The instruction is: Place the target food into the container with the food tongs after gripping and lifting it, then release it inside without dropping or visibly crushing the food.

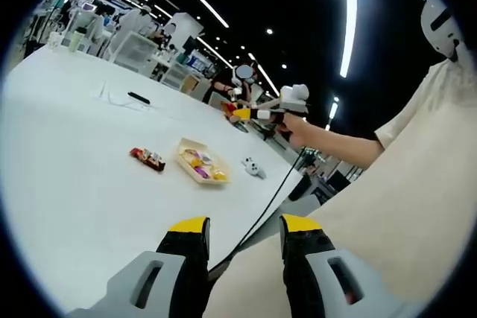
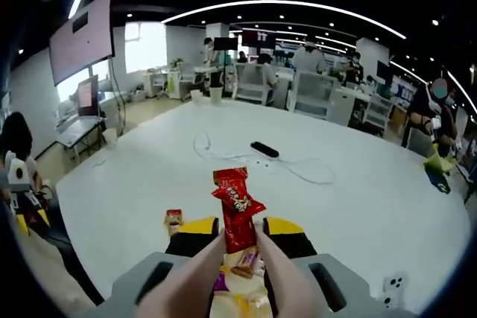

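While nipped by its lower end between the narrowed food tongs (image 2: 203, 277), held up over the tray (image 2: 237, 304) of wrapped sweets: red snack packet (image 2: 236, 208), seen in the right gripper view. Probably light, with a slick, crinkly wrapper and something breakable or squashable inside. Best gripped across the flat middle rather than at a sealed end, with just enough squeeze to stop it sliding.

Right gripper (image 2: 240, 227) closed on the tong arms. Left gripper (image 1: 244, 224) with jaws apart, holding nothing, low at the near edge of the white table (image 1: 67, 184).

Hard to make out:
- how much of the packet sits between the tong tips, since the packet covers them
- most of the tray, cut off at the bottom of the right gripper view
- the packet's height above the tray
- printing on the dark packet (image 1: 147, 158) lying just beside the tray in the left gripper view
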The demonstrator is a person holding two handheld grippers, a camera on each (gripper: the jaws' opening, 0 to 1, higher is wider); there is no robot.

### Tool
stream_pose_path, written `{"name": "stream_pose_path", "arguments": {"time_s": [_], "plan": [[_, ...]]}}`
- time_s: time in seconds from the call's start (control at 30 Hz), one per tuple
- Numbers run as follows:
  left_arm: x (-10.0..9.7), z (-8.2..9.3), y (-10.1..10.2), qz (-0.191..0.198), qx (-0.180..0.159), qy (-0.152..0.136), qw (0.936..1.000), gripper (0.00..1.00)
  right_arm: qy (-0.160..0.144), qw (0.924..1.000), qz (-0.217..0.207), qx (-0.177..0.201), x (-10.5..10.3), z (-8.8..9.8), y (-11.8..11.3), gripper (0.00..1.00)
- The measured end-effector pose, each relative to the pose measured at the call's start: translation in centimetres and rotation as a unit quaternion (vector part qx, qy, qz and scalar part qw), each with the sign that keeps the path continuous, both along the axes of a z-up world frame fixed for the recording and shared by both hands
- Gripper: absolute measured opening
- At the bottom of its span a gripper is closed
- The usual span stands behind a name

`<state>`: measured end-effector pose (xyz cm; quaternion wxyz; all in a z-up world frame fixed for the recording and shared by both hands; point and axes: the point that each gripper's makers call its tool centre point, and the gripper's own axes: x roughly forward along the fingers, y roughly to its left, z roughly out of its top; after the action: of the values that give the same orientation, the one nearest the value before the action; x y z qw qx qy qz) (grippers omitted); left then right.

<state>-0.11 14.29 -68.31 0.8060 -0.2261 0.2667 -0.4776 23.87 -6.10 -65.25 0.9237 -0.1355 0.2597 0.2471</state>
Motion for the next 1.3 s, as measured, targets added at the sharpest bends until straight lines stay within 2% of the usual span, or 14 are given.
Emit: {"name": "stream_pose_path", "arguments": {"time_s": [1.3], "plan": [[-0.3,-0.1,-0.2,-0.007,0.002,0.002,1.0,0.37,0.003,0.9993,-0.032,0.021,-0.6,0.6,-2.7,0.24]]}}
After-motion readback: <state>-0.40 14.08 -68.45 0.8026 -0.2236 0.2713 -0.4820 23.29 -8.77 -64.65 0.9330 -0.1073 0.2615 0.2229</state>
